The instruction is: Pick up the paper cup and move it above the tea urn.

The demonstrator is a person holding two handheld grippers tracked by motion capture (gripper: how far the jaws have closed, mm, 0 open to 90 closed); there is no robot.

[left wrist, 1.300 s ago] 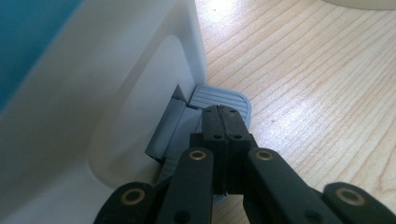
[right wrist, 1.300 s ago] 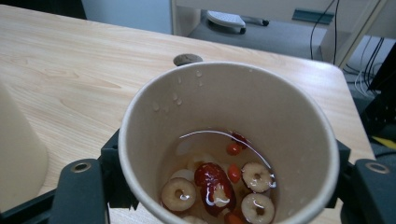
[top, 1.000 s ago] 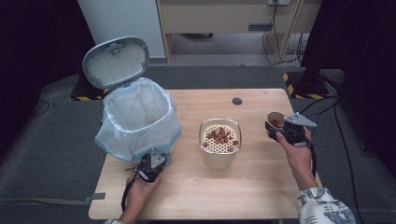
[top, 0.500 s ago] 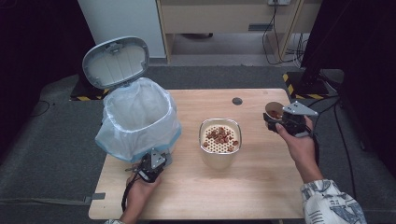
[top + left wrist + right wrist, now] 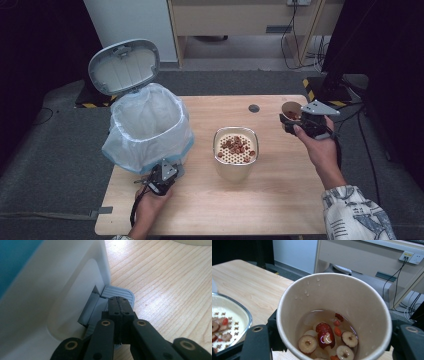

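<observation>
The right claw (image 5: 290, 120) grips the paper cup (image 5: 334, 315) between its jaws, seemingly upright.

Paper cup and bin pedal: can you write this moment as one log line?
right gripper: holds paper cup, fruit and liquid inside | left gripper: shut, on bin pedal | lid: open

One lined bin (image 5: 150, 127), one paper cup (image 5: 334, 315), one strainer container (image 5: 236, 155), two grippers (image 5: 162, 179)

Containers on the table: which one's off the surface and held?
The paper cup, clamped in the right hand-held gripper at the table's right edge, liquid and fruit slices inside. The strainer container and lined bin stand on the table.
</observation>
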